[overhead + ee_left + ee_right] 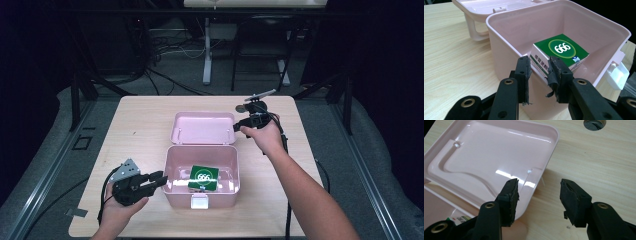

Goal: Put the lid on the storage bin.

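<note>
While green carton (203, 177) sits inside pink box (172, 172), I judge lid-closing step: my left gripper (159, 180) clamped on box wall, right gripper (239, 125) jaws apart beside lid (202, 128). Next: grip lid edge, swing over.

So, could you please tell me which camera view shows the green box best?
The left gripper view: the green box sits close up inside the pink case, its "666" label plain. The high view shows it small from above; the right gripper view catches just a sliver at the bottom edge.
</note>
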A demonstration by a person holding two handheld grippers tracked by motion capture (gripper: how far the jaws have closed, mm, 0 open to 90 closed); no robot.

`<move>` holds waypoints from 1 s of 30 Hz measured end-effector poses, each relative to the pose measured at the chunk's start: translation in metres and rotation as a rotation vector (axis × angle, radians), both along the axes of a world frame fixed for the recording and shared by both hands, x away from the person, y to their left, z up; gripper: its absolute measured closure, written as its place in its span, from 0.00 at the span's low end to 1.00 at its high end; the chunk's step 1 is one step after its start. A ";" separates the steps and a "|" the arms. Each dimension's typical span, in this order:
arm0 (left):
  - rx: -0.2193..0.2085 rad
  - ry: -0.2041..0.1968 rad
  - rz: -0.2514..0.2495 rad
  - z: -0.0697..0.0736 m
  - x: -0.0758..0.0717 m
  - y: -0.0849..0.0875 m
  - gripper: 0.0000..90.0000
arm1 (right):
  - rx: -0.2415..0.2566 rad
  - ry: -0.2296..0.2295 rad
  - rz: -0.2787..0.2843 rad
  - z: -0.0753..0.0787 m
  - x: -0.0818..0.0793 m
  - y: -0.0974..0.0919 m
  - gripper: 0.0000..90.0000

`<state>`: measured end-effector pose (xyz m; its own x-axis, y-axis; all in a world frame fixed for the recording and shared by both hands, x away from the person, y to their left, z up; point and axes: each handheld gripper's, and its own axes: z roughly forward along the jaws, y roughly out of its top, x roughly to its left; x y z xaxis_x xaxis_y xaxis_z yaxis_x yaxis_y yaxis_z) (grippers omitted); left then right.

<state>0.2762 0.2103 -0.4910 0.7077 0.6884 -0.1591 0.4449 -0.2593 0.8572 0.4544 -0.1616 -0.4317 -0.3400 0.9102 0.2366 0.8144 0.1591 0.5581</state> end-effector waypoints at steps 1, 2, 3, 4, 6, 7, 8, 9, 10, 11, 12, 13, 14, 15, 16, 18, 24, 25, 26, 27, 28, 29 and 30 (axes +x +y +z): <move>0.000 0.000 0.000 0.000 0.000 0.000 0.78 | 0.000 0.000 0.000 0.000 0.000 0.000 0.54; -0.003 -0.003 0.000 0.000 0.000 0.000 0.78 | -0.001 0.006 -0.006 -0.001 0.004 0.001 0.54; -0.003 -0.003 0.000 0.000 0.000 0.000 0.78 | -0.001 0.006 -0.006 -0.001 0.004 0.001 0.54; -0.006 -0.005 0.000 0.000 0.000 0.000 0.78 | -0.004 0.008 -0.011 -0.001 0.006 0.002 0.54; -0.003 -0.001 0.000 0.000 0.000 0.000 0.78 | -0.004 0.016 -0.019 -0.003 0.013 0.004 0.54; -0.007 -0.004 0.000 -0.001 0.000 0.000 0.78 | 0.000 0.017 -0.027 -0.003 0.014 0.005 0.54; -0.007 -0.004 0.000 -0.001 0.000 0.000 0.78 | 0.000 0.017 -0.027 -0.003 0.014 0.005 0.54; -0.008 -0.004 0.000 -0.001 0.000 0.000 0.78 | -0.004 0.014 -0.027 -0.004 0.016 0.005 0.54; -0.012 -0.004 -0.001 -0.001 0.001 0.000 0.78 | -0.001 0.018 -0.036 -0.004 0.018 0.006 0.54; -0.009 -0.003 0.000 -0.001 0.000 0.000 0.78 | -0.005 0.017 -0.038 -0.005 0.021 0.007 0.54; -0.009 -0.004 0.001 -0.001 0.000 0.000 0.78 | -0.011 0.014 -0.049 -0.006 0.024 0.009 0.54; -0.013 -0.005 0.000 -0.001 0.000 0.000 0.78 | -0.011 0.014 -0.049 -0.006 0.024 0.009 0.54; -0.013 -0.005 -0.001 -0.001 0.001 0.000 0.78 | 0.003 0.011 -0.060 -0.008 0.027 0.010 0.54; -0.014 -0.005 -0.001 -0.001 0.001 0.000 0.78 | 0.011 0.013 -0.068 -0.008 0.028 0.010 0.54; -0.014 -0.005 -0.001 -0.001 0.000 0.000 0.78 | 0.008 0.011 -0.070 -0.010 0.030 0.011 0.54; -0.015 -0.005 0.000 -0.001 0.000 0.000 0.78 | 0.009 0.010 -0.077 -0.011 0.031 0.011 0.54; -0.016 -0.004 -0.001 -0.001 0.001 0.000 0.78 | 0.007 0.006 -0.112 -0.018 0.040 0.010 0.54; -0.017 -0.004 -0.001 -0.001 0.001 0.000 0.78 | 0.005 0.006 -0.120 -0.019 0.041 0.010 0.54; -0.017 -0.004 -0.001 -0.001 0.001 0.000 0.78 | 0.002 0.001 -0.128 -0.021 0.044 0.009 0.55; -0.017 -0.004 -0.001 -0.001 0.001 0.000 0.78 | 0.002 0.001 -0.128 -0.021 0.044 0.009 0.55; -0.017 -0.005 -0.001 -0.001 0.001 0.000 0.78 | 0.005 0.008 -0.140 -0.023 0.045 0.008 0.56; -0.017 -0.005 -0.001 -0.001 0.001 0.000 0.78 | 0.005 0.008 -0.140 -0.023 0.045 0.008 0.56; -0.015 -0.004 -0.001 -0.001 0.001 0.000 0.78 | 0.009 0.009 -0.152 -0.025 0.047 0.009 0.58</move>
